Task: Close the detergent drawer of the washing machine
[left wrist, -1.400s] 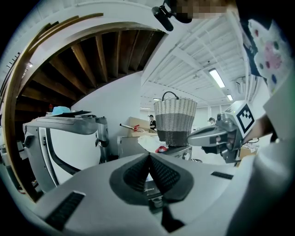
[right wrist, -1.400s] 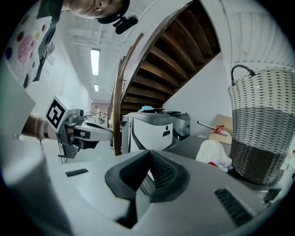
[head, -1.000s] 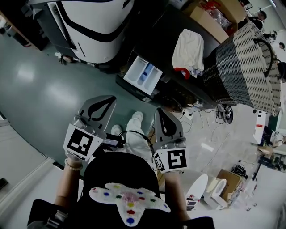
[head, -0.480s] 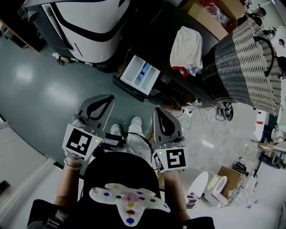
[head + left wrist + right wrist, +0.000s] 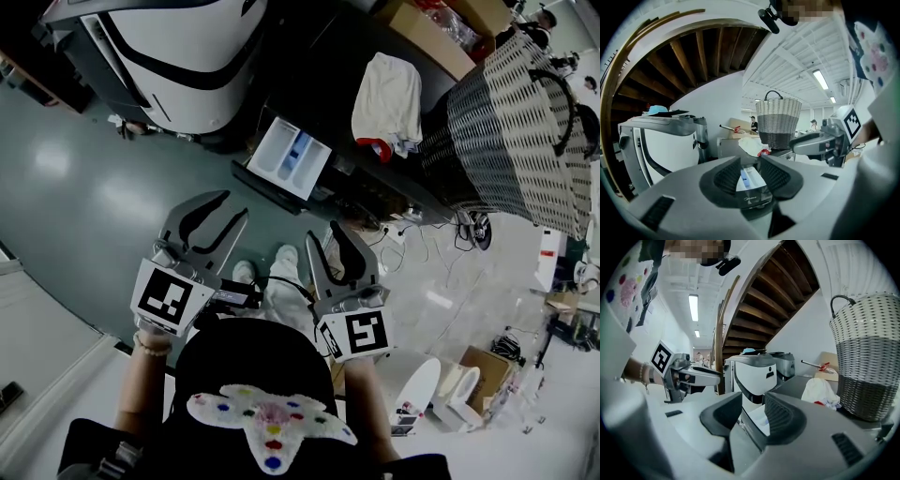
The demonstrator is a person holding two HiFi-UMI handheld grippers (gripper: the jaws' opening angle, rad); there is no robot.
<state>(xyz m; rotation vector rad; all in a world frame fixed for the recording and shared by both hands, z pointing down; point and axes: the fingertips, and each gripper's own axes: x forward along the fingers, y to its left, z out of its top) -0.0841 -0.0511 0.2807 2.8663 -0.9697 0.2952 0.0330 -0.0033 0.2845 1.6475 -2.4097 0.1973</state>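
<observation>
Facing washing machine (image 5: 323,66) with detergent drawer (image 5: 293,157) pulled out from the front, white tray with blue insert showing.

Carrying wicker basket (image 5: 516,122) and white cloth (image 5: 392,98) on the dark top, right of drawer. Holding left gripper (image 5: 230,208) and right gripper (image 5: 330,234) side by side over grey floor, aimed toward drawer, well apart from it. Showing both sets of jaws just been opening, now spread wide, gripping nothing; drawer only seen far off through each gap.
</observation>
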